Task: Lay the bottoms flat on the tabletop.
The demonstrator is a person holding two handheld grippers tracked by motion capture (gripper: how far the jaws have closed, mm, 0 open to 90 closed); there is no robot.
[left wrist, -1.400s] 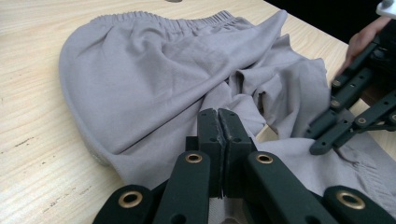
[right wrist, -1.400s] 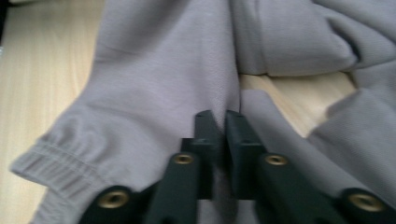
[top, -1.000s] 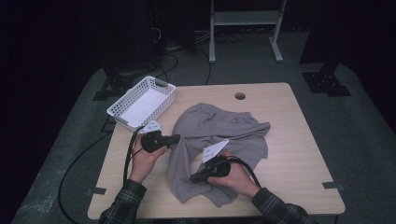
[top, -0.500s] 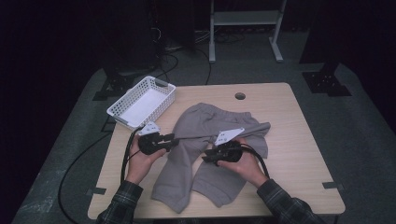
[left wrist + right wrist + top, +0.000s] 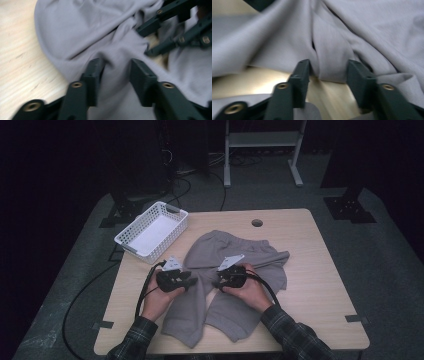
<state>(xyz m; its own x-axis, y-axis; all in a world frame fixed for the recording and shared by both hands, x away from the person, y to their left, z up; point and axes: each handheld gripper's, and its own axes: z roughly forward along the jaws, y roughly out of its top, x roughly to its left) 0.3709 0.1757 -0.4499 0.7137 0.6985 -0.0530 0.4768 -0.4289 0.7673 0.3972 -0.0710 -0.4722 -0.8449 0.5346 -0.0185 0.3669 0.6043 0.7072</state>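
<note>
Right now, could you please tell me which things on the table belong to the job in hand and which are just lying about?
In the job:
- grey fabric shorts
- left gripper, jaws apart
- right gripper, jaws apart

Lying about:
- white plastic lattice basket
- light wooden table

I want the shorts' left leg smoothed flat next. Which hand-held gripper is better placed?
Left, probably. The left hand-held gripper already sits over that leg of the grey shorts, jaws apart; the right hand-held gripper sits at the crotch.
</note>
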